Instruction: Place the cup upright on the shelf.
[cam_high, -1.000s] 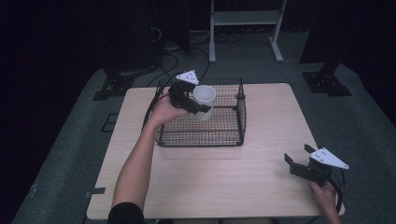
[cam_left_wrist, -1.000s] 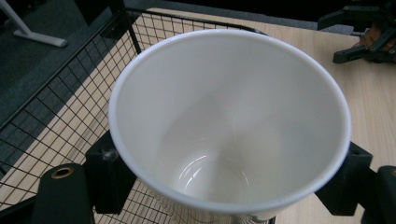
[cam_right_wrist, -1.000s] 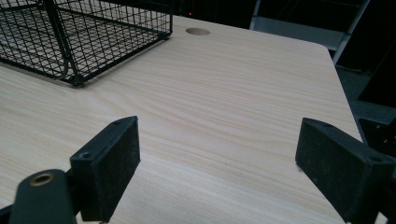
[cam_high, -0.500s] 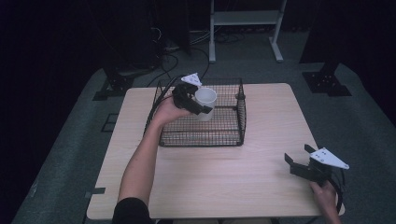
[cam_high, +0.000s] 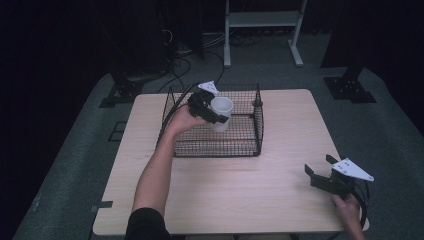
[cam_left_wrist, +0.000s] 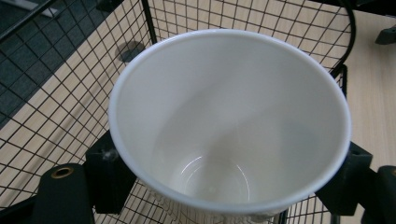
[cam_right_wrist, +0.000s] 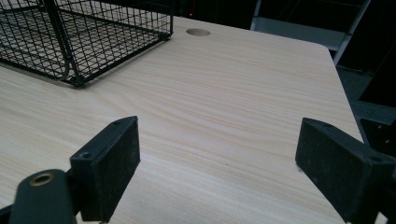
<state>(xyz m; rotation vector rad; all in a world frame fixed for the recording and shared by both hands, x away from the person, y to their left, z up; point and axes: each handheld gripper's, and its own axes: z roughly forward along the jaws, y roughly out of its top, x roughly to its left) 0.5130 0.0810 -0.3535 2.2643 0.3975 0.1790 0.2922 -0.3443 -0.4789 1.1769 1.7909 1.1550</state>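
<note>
My left gripper (cam_high: 214, 111) is clamped on the white cup (cam_high: 220, 113), 1 jaw on each side of its wall; in the left gripper view the cup (cam_left_wrist: 229, 121) sits upright, mouth open toward the camera, empty. I hold it inside the black wire basket (cam_high: 250, 145), toward the far left of its floor area, above the mesh; I cannot tell whether its base touches the bottom. The basket stands on the far half of the wooden table (cam_high: 280, 185). My right gripper (cam_high: 320, 175) rests at the near right corner, well apart from the basket, its 2 jaws spread wide with nothing between them, bare tabletop (cam_right_wrist: 224, 93) ahead.
</note>
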